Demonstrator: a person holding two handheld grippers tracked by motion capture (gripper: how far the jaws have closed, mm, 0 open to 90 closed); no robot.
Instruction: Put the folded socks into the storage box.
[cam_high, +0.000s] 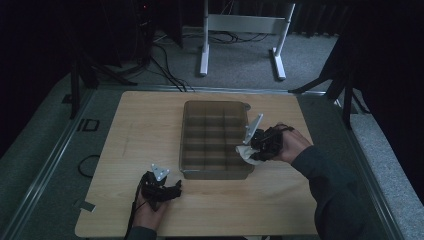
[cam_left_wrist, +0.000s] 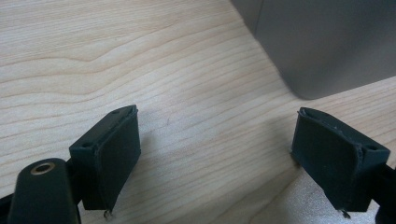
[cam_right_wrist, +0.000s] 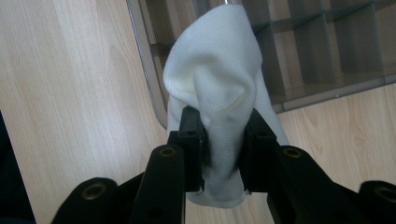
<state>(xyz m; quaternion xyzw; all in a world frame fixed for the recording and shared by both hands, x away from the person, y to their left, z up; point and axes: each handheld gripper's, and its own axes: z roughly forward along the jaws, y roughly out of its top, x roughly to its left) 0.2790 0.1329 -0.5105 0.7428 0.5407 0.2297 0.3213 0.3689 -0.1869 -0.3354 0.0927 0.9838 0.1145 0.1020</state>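
Cloth (cam_right_wrist: 215, 88), white and bunched, is being pinched by the right gripper (cam_right_wrist: 223, 135) at the right rim of the tray (cam_high: 186, 131), hanging half over the rim and half over the table (cam_high: 140, 125) in the right gripper view. The jaws are clenching a thick fold of it, so the hold is looking secure. The step appears to be wiping the tray or carrying the cloth into it. To do it well, the person should be keeping that pinch firm, lifting the loose end clear of the rim before moving inward, and lowering it into one compartment without dragging across the thin dividers, which could snag the fabric. The left gripper (cam_high: 162, 187) is resting on the table just in front of the tray's near left corner, jaws spread wide and holding nothing; it could be steadying the tray, which may slide if pushed. Counting: one cloth, one tray, two grippers, and roughly a dozen compartments, though the dim light is making the exact grid hard to tell.
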